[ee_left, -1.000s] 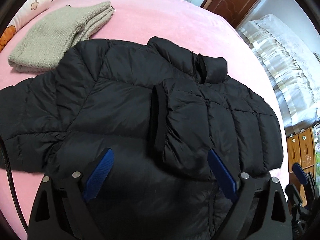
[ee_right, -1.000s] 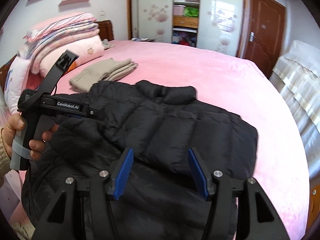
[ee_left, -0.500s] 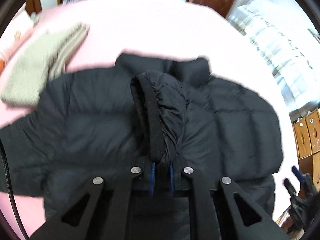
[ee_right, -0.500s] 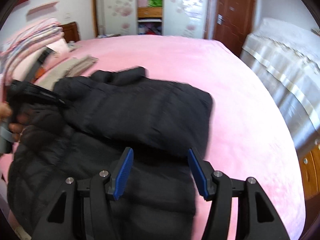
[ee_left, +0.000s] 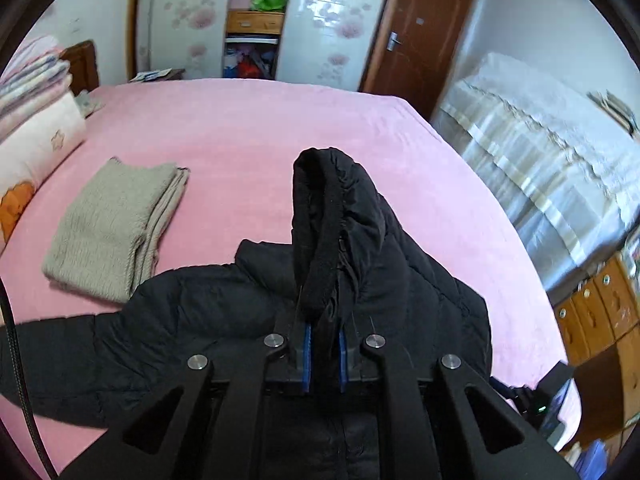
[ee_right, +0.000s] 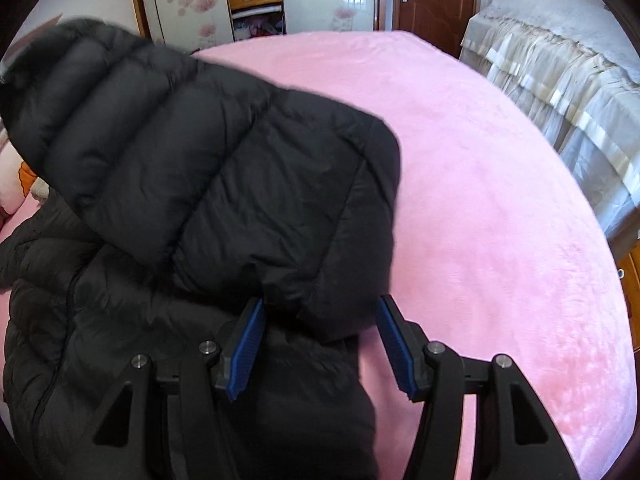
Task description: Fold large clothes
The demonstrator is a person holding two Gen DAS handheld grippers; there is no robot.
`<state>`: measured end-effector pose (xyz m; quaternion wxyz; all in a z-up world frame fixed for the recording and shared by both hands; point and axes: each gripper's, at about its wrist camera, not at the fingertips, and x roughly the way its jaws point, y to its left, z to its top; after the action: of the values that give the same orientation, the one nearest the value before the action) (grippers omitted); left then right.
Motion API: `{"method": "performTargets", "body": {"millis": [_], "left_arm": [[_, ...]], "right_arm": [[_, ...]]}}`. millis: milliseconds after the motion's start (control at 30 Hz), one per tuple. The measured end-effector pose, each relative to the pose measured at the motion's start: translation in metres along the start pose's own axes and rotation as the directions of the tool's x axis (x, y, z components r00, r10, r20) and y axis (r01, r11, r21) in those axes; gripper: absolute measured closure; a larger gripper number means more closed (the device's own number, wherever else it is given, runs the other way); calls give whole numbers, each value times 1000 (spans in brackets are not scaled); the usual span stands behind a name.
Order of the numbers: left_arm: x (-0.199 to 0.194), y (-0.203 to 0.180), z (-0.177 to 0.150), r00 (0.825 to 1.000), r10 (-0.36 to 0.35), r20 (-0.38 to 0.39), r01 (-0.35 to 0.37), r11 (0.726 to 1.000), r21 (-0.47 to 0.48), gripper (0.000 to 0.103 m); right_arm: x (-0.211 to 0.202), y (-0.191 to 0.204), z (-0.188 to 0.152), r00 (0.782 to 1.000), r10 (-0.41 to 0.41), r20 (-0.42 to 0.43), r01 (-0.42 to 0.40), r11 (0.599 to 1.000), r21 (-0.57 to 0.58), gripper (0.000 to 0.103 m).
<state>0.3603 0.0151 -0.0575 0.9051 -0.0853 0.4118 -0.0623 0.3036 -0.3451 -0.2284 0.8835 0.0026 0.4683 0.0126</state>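
Observation:
A black puffer jacket point(ee_left: 192, 320) lies spread on the pink bed point(ee_left: 280, 128). My left gripper point(ee_left: 323, 334) is shut on the jacket's sleeve cuff point(ee_left: 320, 220), which stands lifted above the jacket's body. In the right wrist view the raised sleeve point(ee_right: 104, 96) stretches up to the left over the jacket point(ee_right: 248, 208). My right gripper point(ee_right: 320, 304) is open low over the jacket's right edge. A bulge of the fabric sits between its blue pads point(ee_right: 250, 336) without being pressed.
A folded beige sweater point(ee_left: 116, 232) lies on the bed left of the jacket. Stacked quilts and a pillow point(ee_left: 32, 120) sit at the far left. A white-covered bed point(ee_left: 540, 152), wooden drawers point(ee_left: 600, 308), a wardrobe point(ee_left: 256, 20) and a door point(ee_left: 416, 32) surround the bed.
My left gripper shut on the sleeve cuff and rose, lifting the sleeve off the jacket. My right gripper, still open, came down toward the jacket's right edge.

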Motion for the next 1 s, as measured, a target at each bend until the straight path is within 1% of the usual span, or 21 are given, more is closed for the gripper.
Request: {"method": "performTargets", "body": {"millis": [100, 167, 200, 267, 300, 367, 433, 467, 500, 533, 567, 600, 633, 700, 733, 800, 833, 900, 933, 1000], "left_arm": [[-10, 20, 1, 1000, 17, 10, -17, 998, -52, 96], [-18, 28, -1, 999, 27, 23, -25, 997, -73, 97], [-19, 32, -1, 999, 38, 30, -36, 996, -81, 97], [-19, 40, -5, 998, 54, 33, -50, 994, -96, 97], [-19, 45, -9, 997, 65, 29, -62, 992, -106, 97], [-11, 57, -20, 995, 100, 12, -98, 988, -119, 98], [-1, 68, -30, 991, 134, -20, -136, 983, -125, 98], [8, 78, -39, 988, 147, -51, -153, 978, -140, 98], [17, 84, -46, 985, 152, -76, -161, 976, -145, 98], [29, 90, -56, 980, 169, -108, -184, 972, -144, 98], [40, 93, -65, 974, 182, -133, -200, 969, -143, 98], [51, 96, -74, 969, 189, -161, -211, 968, -138, 98], [63, 98, -84, 961, 205, -187, -230, 966, -120, 98], [82, 100, -98, 947, 234, -222, -260, 961, -96, 98], [89, 102, -104, 944, 237, -231, -264, 960, -91, 98], [99, 103, -114, 946, 235, -223, -260, 962, -89, 97], [103, 104, -116, 949, 232, -213, -253, 964, -81, 97], [111, 103, -121, 949, 237, -208, -254, 965, -61, 97], [114, 104, -122, 949, 235, -211, -251, 966, -54, 97], [118, 105, -124, 951, 226, -208, -240, 970, -44, 93]], "right_arm": [[11, 3, 1, 1000, -17, -12, 17, 999, -34, 46], [12, 1, 1, 1000, 1, -5, -1, 999, -40, 46], [12, 1, 1, 1000, -4, -4, 4, 999, -39, 46], [16, -2, 3, 999, -37, -13, 37, 999, -27, 46], [20, -5, 6, 999, -45, -19, 45, 999, -12, 46], [26, -11, 13, 999, -32, -26, 32, 999, 23, 46], [30, -18, 19, 1000, -26, -17, 27, 998, 50, 46], [33, -23, 23, 1000, -29, -9, 30, 998, 62, 46], [34, -26, 25, 999, -39, -2, 39, 997, 73, 47], [36, -30, 27, 999, -47, 3, 47, 995, 85, 56], [38, -31, 27, 999, -46, -1, 46, 995, 90, 62], [40, -34, 28, 999, -35, -8, 36, 994, 100, 70], [41, -35, 27, 999, -35, -7, 36, 994, 103, 75], [41, -37, 25, 998, -65, -1, 65, 994, 91, 77], [40, -36, 25, 998, -70, 0, 69, 993, 91, 78], [42, -39, 25, 996, -85, -1, 85, 992, 92, 78], [38, -28, 18, 996, -89, -7, 89, 992, 85, 78], [42, -20, 12, 995, -98, -33, 100, 993, 68, 78], [37, -6, 6, 994, -102, -42, 104, 993, 60, 78], [41, -3, 4, 992, -114, -50, 117, 992, 44, 78]]}}
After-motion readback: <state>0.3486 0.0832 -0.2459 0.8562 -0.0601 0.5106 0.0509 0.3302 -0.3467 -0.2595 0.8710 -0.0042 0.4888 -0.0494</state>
